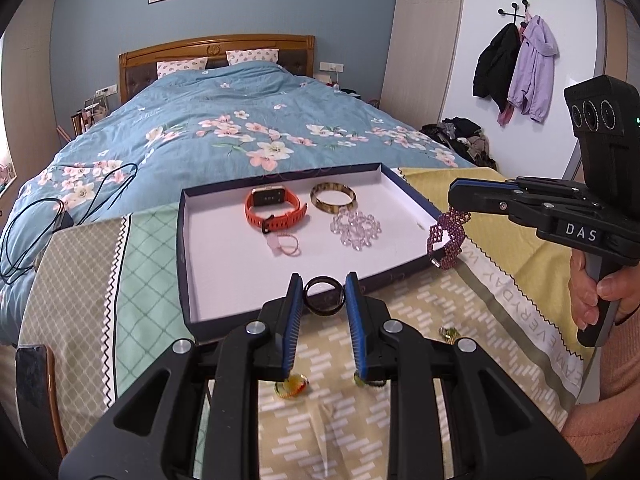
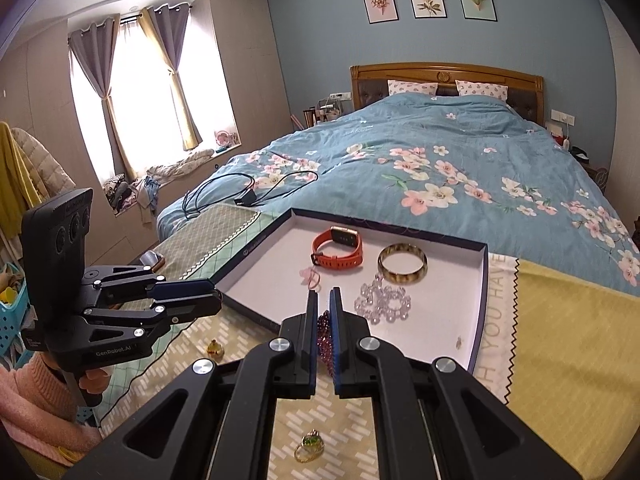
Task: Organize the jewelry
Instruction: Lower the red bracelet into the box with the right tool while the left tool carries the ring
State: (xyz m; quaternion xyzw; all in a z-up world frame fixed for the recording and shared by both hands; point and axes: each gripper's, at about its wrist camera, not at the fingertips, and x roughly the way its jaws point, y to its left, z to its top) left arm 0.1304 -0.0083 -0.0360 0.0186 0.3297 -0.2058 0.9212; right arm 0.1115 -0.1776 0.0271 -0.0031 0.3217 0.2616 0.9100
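In the left wrist view my left gripper [image 1: 324, 280] is shut on a dark ring-shaped bangle [image 1: 323, 299], held above the near rim of the dark-edged white tray [image 1: 182, 240]. My right gripper [image 1: 454, 196] hangs beside the tray's right rim, shut on a purple beaded bracelet [image 1: 446, 240] that dangles from it. The right wrist view shows the right gripper [image 2: 324, 296] with the purple beads [image 2: 325, 340] pinched between its pads, over the tray [image 2: 480, 300]. The left gripper [image 2: 218, 298] is at its left; the bangle is hidden there. An orange watch [image 1: 276, 210], a tortoiseshell bangle [image 1: 333, 198] and clear beads [image 1: 355, 228] lie in the tray.
A small pink piece [image 1: 284, 244] also lies in the tray. On the patterned cloth in front lie an amber piece [image 1: 292, 388] and a green-and-gold ring [image 2: 310, 446]. Behind the tray is the bed with a black cable [image 2: 240, 188]. A hand [image 1: 600, 292] grips the right handle.
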